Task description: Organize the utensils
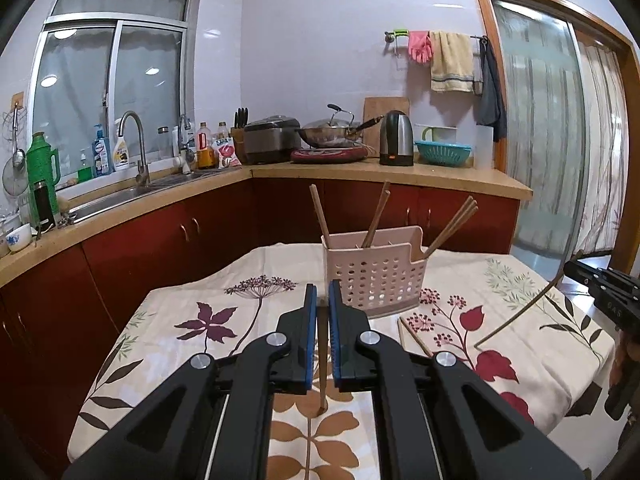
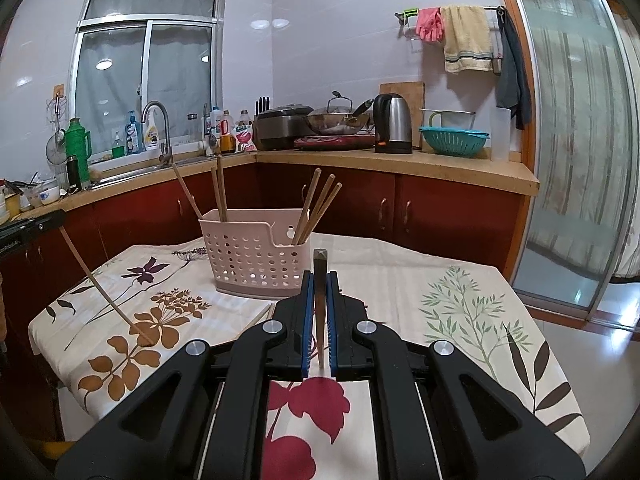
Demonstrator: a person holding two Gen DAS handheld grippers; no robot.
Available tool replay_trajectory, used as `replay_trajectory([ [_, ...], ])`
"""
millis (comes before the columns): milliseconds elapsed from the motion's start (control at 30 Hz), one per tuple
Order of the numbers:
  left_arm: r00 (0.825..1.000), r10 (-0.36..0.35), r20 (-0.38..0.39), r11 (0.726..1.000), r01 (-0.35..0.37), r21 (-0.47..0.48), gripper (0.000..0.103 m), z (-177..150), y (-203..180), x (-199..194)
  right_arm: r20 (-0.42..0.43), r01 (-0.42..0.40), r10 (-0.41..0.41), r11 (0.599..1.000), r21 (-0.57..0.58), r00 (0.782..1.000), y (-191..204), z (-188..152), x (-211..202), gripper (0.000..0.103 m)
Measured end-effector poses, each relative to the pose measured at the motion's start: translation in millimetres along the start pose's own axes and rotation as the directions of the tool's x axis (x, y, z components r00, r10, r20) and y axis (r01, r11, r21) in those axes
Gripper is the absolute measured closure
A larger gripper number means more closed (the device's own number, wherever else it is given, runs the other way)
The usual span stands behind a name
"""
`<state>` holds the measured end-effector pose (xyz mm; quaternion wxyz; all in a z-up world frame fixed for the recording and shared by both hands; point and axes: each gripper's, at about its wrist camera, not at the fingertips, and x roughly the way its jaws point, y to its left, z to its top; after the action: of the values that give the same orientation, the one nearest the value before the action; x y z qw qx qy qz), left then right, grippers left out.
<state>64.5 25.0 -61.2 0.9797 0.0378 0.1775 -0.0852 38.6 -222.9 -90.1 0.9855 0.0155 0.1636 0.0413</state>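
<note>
A pink perforated utensil basket [image 1: 374,276] [image 2: 256,258] stands on the floral tablecloth and holds several wooden chopsticks. My left gripper [image 1: 322,298] is shut on a chopstick [image 1: 322,364] whose lower tip rests on the cloth, just in front of the basket. My right gripper [image 2: 319,280] is shut on another chopstick [image 2: 320,308], held upright right of the basket. The right gripper also shows at the right edge of the left wrist view [image 1: 600,288], its chopstick [image 1: 520,316] reaching down to the cloth. One loose chopstick [image 1: 416,338] lies on the cloth by the basket.
The table [image 2: 460,280] stands near an L-shaped kitchen counter [image 1: 360,170] with a sink [image 1: 132,196], rice cooker, wok, kettle [image 2: 394,124] and teal colander [image 2: 454,140]. A glass sliding door [image 2: 572,140] is to the right.
</note>
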Motion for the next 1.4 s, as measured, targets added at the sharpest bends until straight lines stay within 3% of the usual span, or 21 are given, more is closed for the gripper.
replay_trajectory([
  [300,0.999,-0.021,0.033,1.000,0.021,-0.014,0.096,8.0,3.1,11.1,0.023,-0.012,0.012,1.000,0.006,1.000,1.0,7.6,8.3,0.096],
  [600,0.991,-0.058,0.122,0.997,0.062,-0.035,0.096,41.4,2.0,19.3,0.094,-0.066,0.064,0.998,0.019,0.994,1.5,39.8,7.8,0.096],
  [733,0.981,-0.067,0.183,0.997,0.074,-0.027,0.096,61.7,-2.2,20.5,0.150,-0.109,0.106,0.994,0.015,0.983,4.5,61.8,8.0,0.096],
  [1033,0.939,-0.070,0.336,0.997,0.076,-0.005,0.096,108.2,-8.5,28.4,0.280,-0.157,0.159,0.987,-0.030,0.947,11.8,112.5,22.2,0.096],
  [1267,0.921,-0.076,0.383,0.997,0.079,0.008,0.096,133.4,-10.6,55.8,0.311,-0.162,0.167,0.986,-0.040,0.936,13.2,137.3,56.9,0.096],
  [1400,0.914,-0.071,0.400,0.997,0.073,0.010,0.096,139.2,-11.9,71.2,0.299,-0.161,0.166,0.986,-0.040,0.940,13.3,142.4,84.2,0.096],
])
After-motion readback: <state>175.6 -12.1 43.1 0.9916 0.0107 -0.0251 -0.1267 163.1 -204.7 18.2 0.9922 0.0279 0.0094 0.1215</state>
